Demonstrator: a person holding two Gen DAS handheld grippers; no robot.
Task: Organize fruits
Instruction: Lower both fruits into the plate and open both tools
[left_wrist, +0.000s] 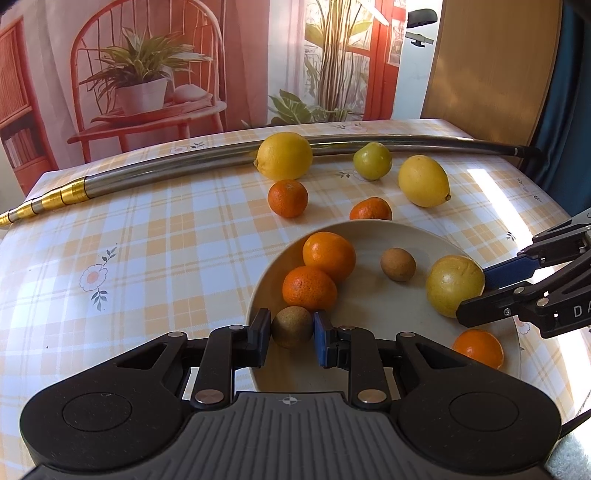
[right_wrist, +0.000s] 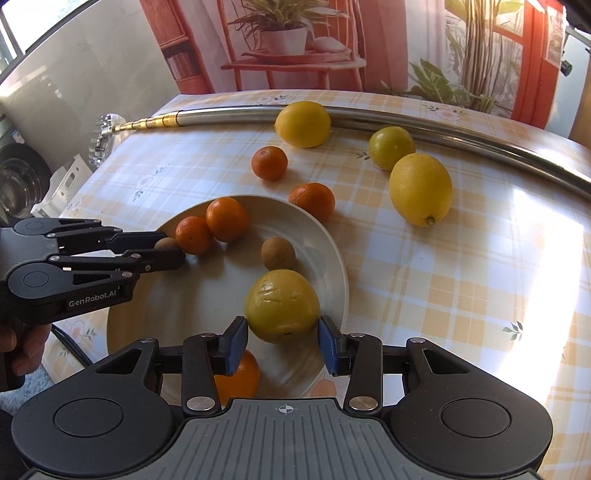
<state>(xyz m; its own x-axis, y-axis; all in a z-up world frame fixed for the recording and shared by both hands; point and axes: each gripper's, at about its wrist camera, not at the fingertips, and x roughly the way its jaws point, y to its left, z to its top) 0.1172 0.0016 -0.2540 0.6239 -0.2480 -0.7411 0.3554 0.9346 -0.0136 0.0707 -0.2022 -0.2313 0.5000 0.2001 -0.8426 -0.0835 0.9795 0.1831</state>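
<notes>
Both grippers at a white plate (left_wrist: 369, 236) of fruit on a checked tablecloth (left_wrist: 166, 240).

The left gripper (left_wrist: 291, 332) has its blue pads against either side of a small brown kiwi-like fruit (left_wrist: 291, 326) at the plate's near-left rim, just beside two tangerines (left_wrist: 317, 269) that touch one another. A second small brown fruit (left_wrist: 398, 264) lies alone near the plate's middle. From the right edge the right gripper (left_wrist: 476, 291) reaches in, its fingers at a yellow-green citrus fruit (left_wrist: 452, 284); an orange (left_wrist: 478, 349) sits below it on the plate. Beyond the plate, on the cloth, lie two tangerines (left_wrist: 288, 198), two lemons (left_wrist: 284, 156), a small green citrus (left_wrist: 372, 161) and a long metal pole (left_wrist: 166, 173) with a gold telescopic end.
</notes>
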